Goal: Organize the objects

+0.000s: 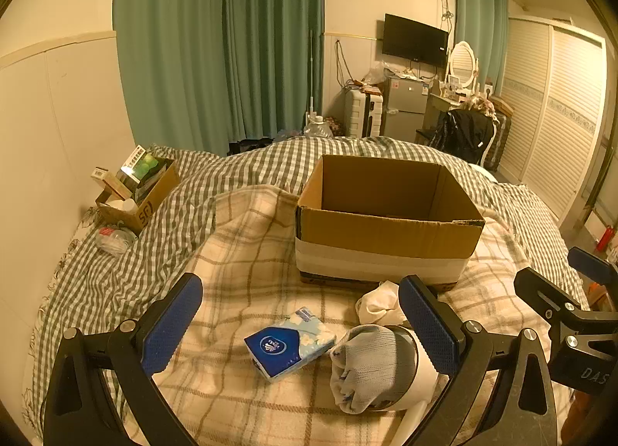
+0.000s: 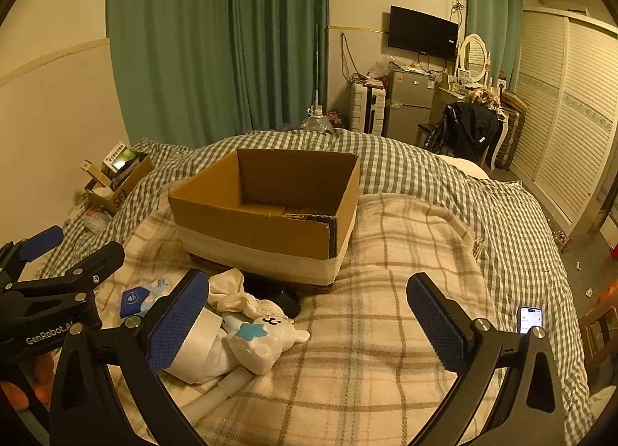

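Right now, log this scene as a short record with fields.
surface: plaid blanket on a bed
box: open cardboard box, upright; nothing visible inside
loose items: tissue pack, grey glove, white cloth, white toy, phone
left gripper: open, holding nothing
right gripper: open, holding nothing

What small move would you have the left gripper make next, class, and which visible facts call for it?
Probably lower the left gripper onto the blue tissue pack and close. Its fingers stand open and empty, the pack lies on the plaid blanket between them, and the cardboard box just beyond looks empty.
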Motion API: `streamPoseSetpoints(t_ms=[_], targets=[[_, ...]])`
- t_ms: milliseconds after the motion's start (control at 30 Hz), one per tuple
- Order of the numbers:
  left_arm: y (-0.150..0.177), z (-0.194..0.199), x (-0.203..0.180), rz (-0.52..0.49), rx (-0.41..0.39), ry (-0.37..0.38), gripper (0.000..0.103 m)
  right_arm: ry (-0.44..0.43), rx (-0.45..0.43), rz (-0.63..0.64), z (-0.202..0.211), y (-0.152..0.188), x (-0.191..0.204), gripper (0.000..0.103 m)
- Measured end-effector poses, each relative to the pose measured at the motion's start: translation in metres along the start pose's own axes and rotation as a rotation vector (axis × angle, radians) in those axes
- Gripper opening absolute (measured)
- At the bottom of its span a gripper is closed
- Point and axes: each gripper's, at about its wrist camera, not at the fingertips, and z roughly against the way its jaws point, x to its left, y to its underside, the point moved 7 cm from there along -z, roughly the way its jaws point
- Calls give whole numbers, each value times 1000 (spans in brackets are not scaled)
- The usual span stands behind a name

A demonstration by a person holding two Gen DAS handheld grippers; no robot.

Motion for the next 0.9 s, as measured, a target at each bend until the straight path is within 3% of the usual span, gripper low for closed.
streamPoseSetpoints(t_ms=[900], targets=[[5,12,6,-10,-19,21,103,-26,-10,28,12,0,14,103]])
